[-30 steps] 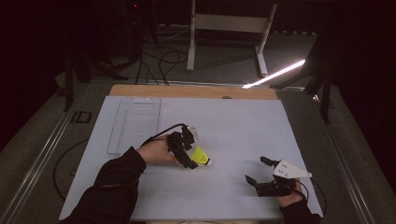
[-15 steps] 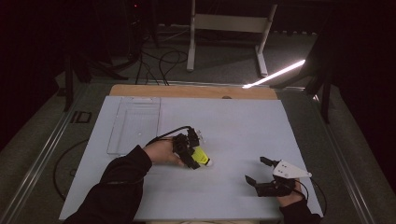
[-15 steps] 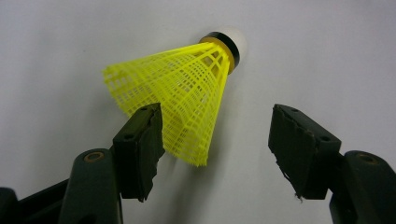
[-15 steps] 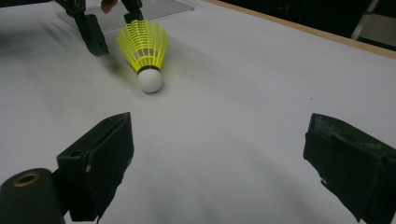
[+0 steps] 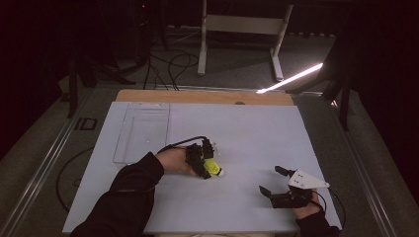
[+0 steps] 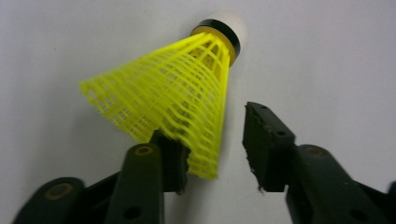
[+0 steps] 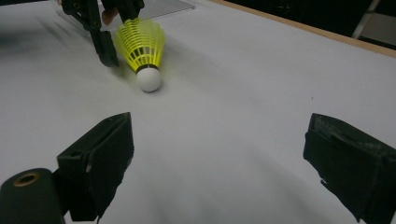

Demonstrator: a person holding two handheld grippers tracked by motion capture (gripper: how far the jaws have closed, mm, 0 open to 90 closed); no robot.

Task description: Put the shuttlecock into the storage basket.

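No brand, label or writing can be read on anything here.

The shuttlecock (image 6: 177, 98) is bright yellow, with a net-like plastic skirt that flares into a cone, a black band around the narrow end and a rounded white tip. It lies on its side on the white table (image 5: 247, 128), a little left of the middle and toward the person's side, with its white tip pointing toward the right gripper (image 5: 274, 185).

The left gripper (image 5: 207, 170) is at the shuttlecock, and its jaws have just been closing. In the left gripper view the wide end of the skirt sits between them: one jaw touches the skirt's rim, while the other stands just beside it with a clear gap. The skirt is not yet pinched from both sides.

The right gripper rests on the table near the front right corner, well apart from the shuttlecock, with its jaws spread wide and nothing between them.

A flat, clear tray (image 5: 143, 131) lies on the left part of the table, behind the left hand (image 5: 174, 160); I cannot tell whether anything lies in it.
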